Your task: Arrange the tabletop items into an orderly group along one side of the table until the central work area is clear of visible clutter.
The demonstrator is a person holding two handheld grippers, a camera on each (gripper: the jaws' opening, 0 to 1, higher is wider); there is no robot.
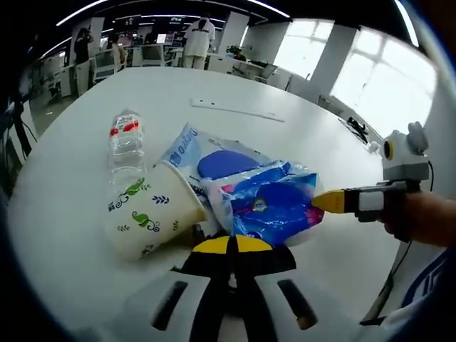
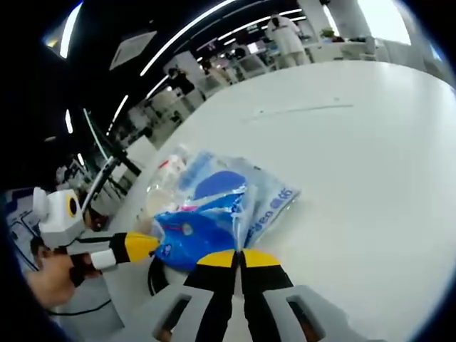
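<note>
Jaws of the left claw meet at their yellow tips with no gap and nothing between them, low in the left gripper view. Just beyond those tips lies a glossy blue plastic snack packet, touching a pale blue-and-white printed plastic bag with a dark blue oval patch behind it. Left of the packet, a white paper cup with green leaf prints lies on its side, its rim toward the claw. Beyond the cup, a clear plastic bottle with a red-and-white label also lies on the white round desk. From the right of this view the right claw reaches in, its yellow tip touching the packet's edge, a hand holding it.

In the right gripper view, the right claw likewise has its jaws pressed together, empty, right at the near edge of the blue packet. The printed bag spreads beyond it, and the bottle is partly seen past that. The left claw comes in from the left, its tip against the packet. Farther across the desk lies a thin white strip. In the background, people stand among office furniture.
</note>
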